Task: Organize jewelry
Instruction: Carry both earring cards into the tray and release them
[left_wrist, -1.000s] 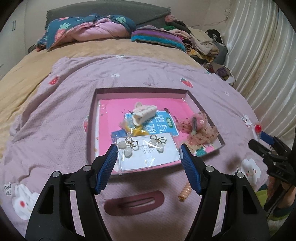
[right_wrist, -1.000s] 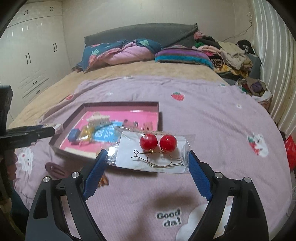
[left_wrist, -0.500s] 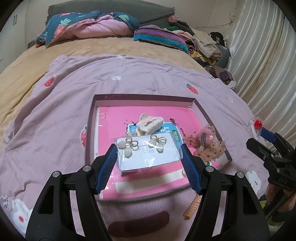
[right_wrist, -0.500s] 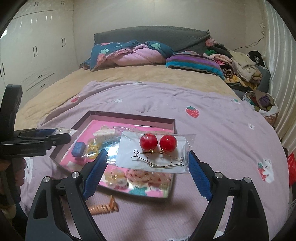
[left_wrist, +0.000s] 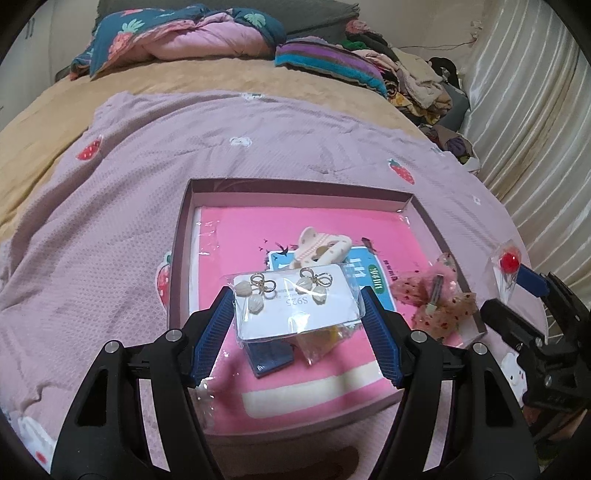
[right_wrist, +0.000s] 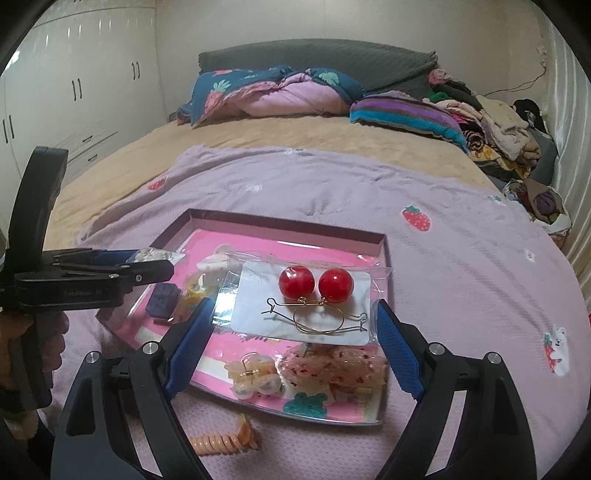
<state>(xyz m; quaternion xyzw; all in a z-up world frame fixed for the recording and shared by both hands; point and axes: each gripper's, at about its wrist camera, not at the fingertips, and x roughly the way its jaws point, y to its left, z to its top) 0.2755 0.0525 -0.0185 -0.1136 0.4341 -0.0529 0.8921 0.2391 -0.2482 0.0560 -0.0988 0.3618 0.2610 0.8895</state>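
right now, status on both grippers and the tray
Left gripper shut on bagged pearl earring card. Right gripper shut on bagged red ball earring card. Both above pink-lined tray.

- Lilac waffle-knit blanket (right_wrist: 332, 192), dotted with red strawberries.
- Shallow mauve cardboard tray (left_wrist: 177, 258) with a bright pink lining.
- Glossy red ball earrings (right_wrist: 316, 282) on a white card.
- Coiled peach plastic hair tie (right_wrist: 225, 441).
- Black left claw (left_wrist: 297, 325) with blue pads.
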